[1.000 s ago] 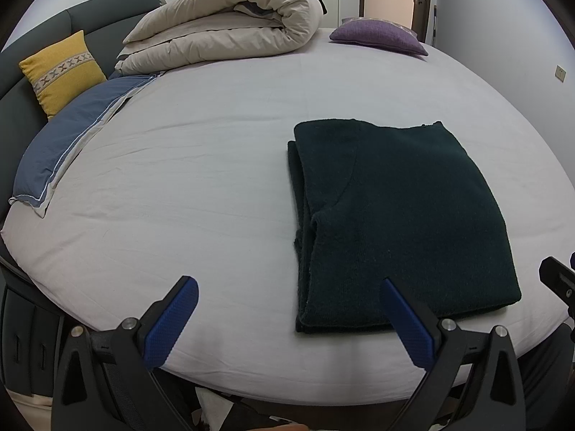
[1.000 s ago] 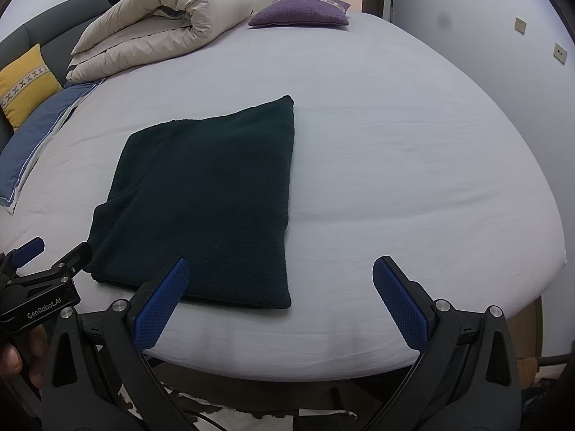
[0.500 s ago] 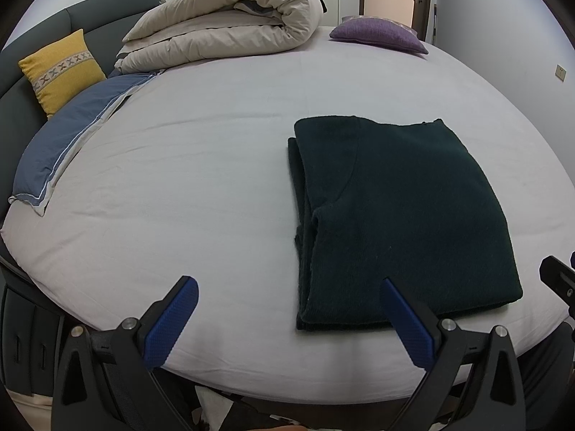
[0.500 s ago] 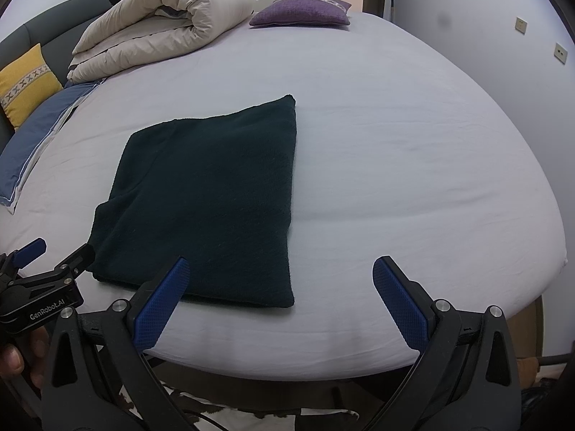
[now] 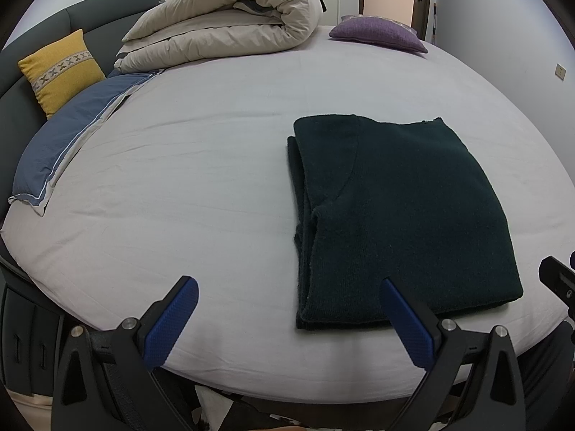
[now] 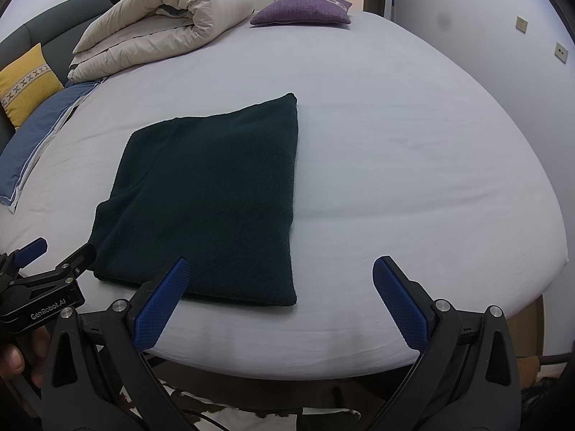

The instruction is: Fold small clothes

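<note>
A wide bed with a pale grey sheet [image 5: 201,186] carries everything. At its far edge lies a rolled beige duvet [image 5: 230,25], with a purple cushion [image 5: 377,34] toward the far right corner; along the left edge sit a blue pillowcase [image 5: 68,147] and a yellow cushion with a patterned band [image 5: 61,72].

The dark green knitted garment [image 5: 402,215] lies flat on the sheet near the bed's near edge, already folded into a tidy rectangle, with stacked layers showing along its left side and a curved seam on top. Nothing touches it.

The left gripper [image 5: 287,319] hovers over the near edge with its blue-padded fingers spread wide and empty; its right finger overlaps the garment's near left corner in the left wrist view. The right gripper [image 6: 280,301] is likewise spread wide and empty, its left finger over the near hem.

The fold looks finished or one fold short. If another fold is wanted, each gripper would best pinch a near corner, catching every layer, especially the loose stack on the left, then lift together and lay the near hem evenly on the far edge, keeping the sheet out of the pinch.
</note>
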